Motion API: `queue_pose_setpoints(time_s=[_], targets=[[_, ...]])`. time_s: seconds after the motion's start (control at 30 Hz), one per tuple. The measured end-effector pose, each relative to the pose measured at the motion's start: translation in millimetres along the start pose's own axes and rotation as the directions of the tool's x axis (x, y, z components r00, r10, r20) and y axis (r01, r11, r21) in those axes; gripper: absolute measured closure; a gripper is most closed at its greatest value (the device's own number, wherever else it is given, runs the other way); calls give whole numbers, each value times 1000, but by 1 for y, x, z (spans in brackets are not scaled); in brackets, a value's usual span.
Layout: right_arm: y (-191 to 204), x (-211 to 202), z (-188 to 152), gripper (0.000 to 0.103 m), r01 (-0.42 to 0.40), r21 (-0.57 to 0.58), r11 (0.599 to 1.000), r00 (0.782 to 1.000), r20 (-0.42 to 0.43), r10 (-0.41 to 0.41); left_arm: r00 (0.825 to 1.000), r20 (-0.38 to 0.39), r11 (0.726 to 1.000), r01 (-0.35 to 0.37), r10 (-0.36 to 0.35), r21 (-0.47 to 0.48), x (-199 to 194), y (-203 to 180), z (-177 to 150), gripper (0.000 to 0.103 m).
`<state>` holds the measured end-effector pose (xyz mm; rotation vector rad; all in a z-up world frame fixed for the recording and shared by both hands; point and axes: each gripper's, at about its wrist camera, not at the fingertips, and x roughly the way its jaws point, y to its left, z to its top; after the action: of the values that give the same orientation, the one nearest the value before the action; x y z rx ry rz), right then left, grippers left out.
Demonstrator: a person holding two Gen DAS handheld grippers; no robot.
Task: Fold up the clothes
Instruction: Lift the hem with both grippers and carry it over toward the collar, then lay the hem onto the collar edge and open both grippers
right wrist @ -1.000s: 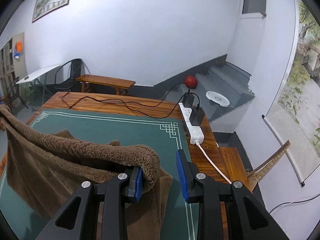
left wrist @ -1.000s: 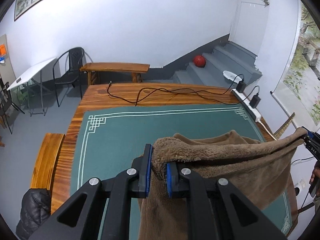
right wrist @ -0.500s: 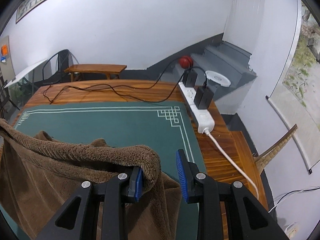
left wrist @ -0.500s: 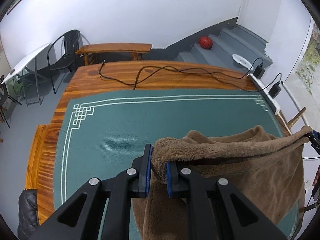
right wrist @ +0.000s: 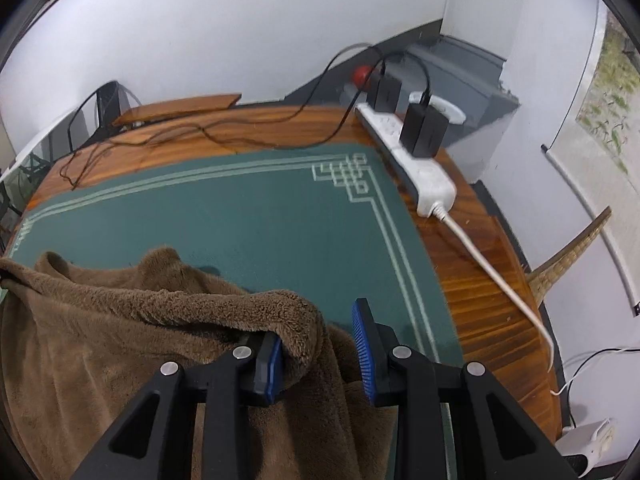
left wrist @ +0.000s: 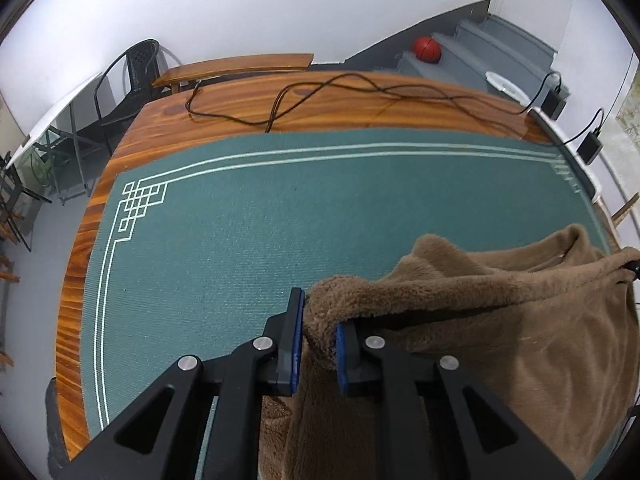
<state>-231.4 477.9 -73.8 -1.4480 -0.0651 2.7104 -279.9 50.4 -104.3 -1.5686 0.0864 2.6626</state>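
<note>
Brown fleece garment (left wrist: 500,320) strung between both grippers, sagging onto the green mat (left wrist: 240,240) below. Left gripper (left wrist: 318,344) easing open, fleece corner between its pads. Right gripper (right wrist: 320,344) gaping, fleece hooked over just its left finger.

Room light is even and bright, diffuse, no hard shadows. Wooden table (left wrist: 360,100) shows soft glare along its far edge; in the right view its wood (right wrist: 492,312) beside the white cable has streaky highlights. Right view is motion-smeared around the power strip (right wrist: 404,152); left view is sharper. Heavy fisheye: table edges bow, black vignette in the corners.
</note>
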Motion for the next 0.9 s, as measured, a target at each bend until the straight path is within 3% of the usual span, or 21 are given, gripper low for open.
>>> queue_pose_setpoints(time_s=[0.1,0.13,0.23,0.47,0.7,0.9], targets=[[1,8,-7,52,-52,22,998,998,-40,52,998,-11,997,-69,69,18,3,-2,-2,55],[2,7,-10,52,-68,21,997,997,-41,69,996,-7,996,-88,88,22,3,-1,-3,46],[8,1,-17,47,-95,-8,995,995,-43,95,995,1,995,-99,99,11,-2,4,-4,33],[11,-23,-18,44,-151,7,989,989,3,151,996,16,996,-90,90,13,-14,5,-9,26],[5,-46,-21,44,-143,68,987,985,105,136,997,42,998,-62,62,18,-30,-2,-13,25],[10,-47,-28,44,-163,44,986,984,85,159,996,72,998,-55,53,26,-45,-7,-15,25]])
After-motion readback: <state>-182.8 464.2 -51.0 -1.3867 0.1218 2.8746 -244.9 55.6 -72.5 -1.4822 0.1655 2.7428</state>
